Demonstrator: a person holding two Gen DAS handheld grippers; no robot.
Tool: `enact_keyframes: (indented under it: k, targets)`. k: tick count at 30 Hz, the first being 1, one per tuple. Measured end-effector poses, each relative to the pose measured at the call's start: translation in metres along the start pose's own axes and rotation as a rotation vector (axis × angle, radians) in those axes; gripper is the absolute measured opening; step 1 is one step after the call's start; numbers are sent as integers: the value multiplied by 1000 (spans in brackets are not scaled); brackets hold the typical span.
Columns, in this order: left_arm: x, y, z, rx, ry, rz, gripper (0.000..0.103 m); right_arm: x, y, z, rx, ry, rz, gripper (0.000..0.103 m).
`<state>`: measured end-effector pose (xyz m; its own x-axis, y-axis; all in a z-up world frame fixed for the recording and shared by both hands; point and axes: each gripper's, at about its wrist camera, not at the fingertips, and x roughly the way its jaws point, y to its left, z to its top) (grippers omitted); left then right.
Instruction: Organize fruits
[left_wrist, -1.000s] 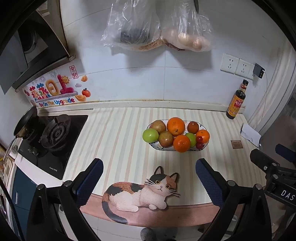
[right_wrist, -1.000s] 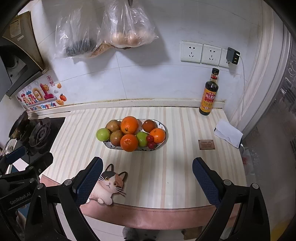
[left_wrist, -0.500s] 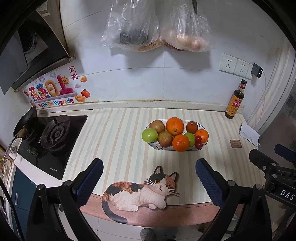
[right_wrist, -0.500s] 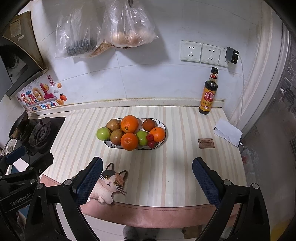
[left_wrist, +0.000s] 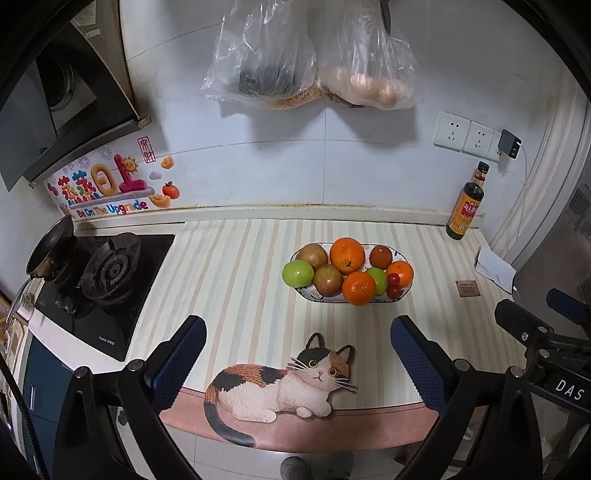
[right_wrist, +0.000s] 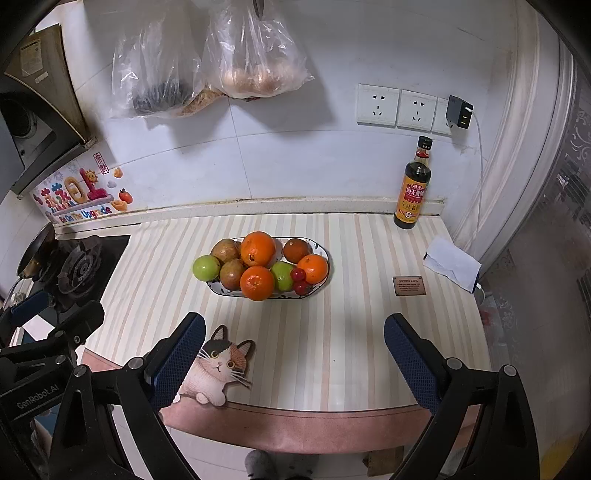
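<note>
1. Both grippers hang over the near edge of the counter, well short of the fruit; the left gripper (left_wrist: 297, 363) has its jaws spread wide with nothing between them, only the striped mat (left_wrist: 236, 280) and its printed cat (left_wrist: 280, 387) below
2. The right gripper (right_wrist: 293, 360) is spread just as wide and is also empty, its left finger (right_wrist: 177, 363) lying over the side of the cat print (right_wrist: 218, 365)
3. The fruit sits in an oval patterned dish (right_wrist: 225, 290) in the middle of the mat, piled close together and touching
4. In the dish I can see a big orange (right_wrist: 258, 248) at the back, another orange (right_wrist: 257, 283) at the front, a smaller one (right_wrist: 313, 268) at the right end, and a darker round fruit (right_wrist: 296, 250) behind that one
5. A green apple (right_wrist: 206, 267) hangs over the dish's left end, a second green fruit (right_wrist: 282, 276) is tucked between the oranges, two brownish fruits (right_wrist: 232, 274) sit beside the apple, and two small red ones (right_wrist: 298, 274) lie at the front right
6. Against the back wall to the right stands a dark sauce bottle (right_wrist: 413, 184), upright, well apart from the dish
7. A gas hob (left_wrist: 107, 273) with a small pan (left_wrist: 50, 245) is off to the left, and two plastic bags (left_wrist: 310, 59) hang on the wall above
</note>
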<state>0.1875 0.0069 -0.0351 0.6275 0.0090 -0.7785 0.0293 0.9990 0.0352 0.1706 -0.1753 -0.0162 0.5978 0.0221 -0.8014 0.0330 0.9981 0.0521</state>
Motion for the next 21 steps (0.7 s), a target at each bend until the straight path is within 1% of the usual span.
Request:
enact_keyframes:
  k: [21]
  targets:
    - [-5,2,-2,-6,-7,0,102,-3,1,-1,0,0,2,100]
